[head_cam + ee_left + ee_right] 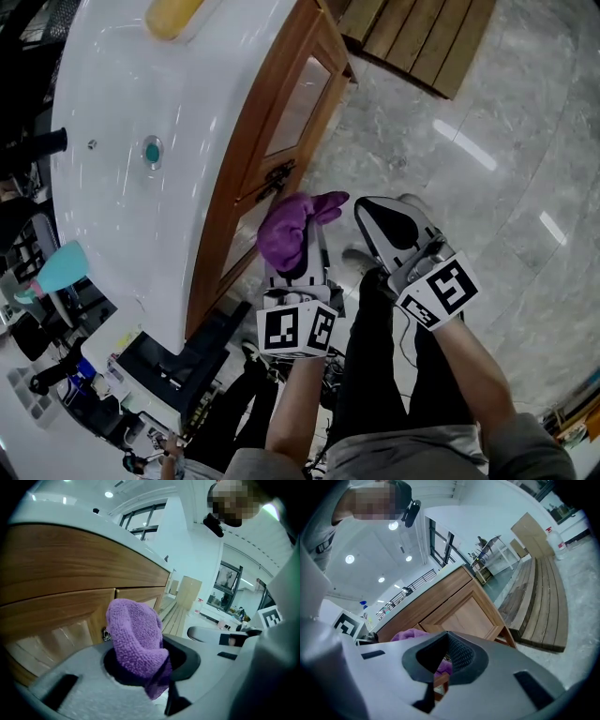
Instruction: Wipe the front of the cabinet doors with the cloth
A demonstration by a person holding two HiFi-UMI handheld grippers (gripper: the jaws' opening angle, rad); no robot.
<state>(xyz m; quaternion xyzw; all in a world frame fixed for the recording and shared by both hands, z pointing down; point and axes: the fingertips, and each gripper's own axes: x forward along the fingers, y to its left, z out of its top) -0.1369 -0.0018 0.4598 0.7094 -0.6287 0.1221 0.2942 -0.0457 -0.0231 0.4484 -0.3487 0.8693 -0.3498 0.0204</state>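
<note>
Left gripper has its fingers clamped on the purple cloth, bunched up just off the cabinet front near the dark door handle; can't tell if it touches. Right gripper hangs further out from the cabinet, fingers pinched together on nothing. Wooden slats lie past the cabinet's far end.

Head view steeply down, both gripper views low, close, sharing cabinet front
</note>
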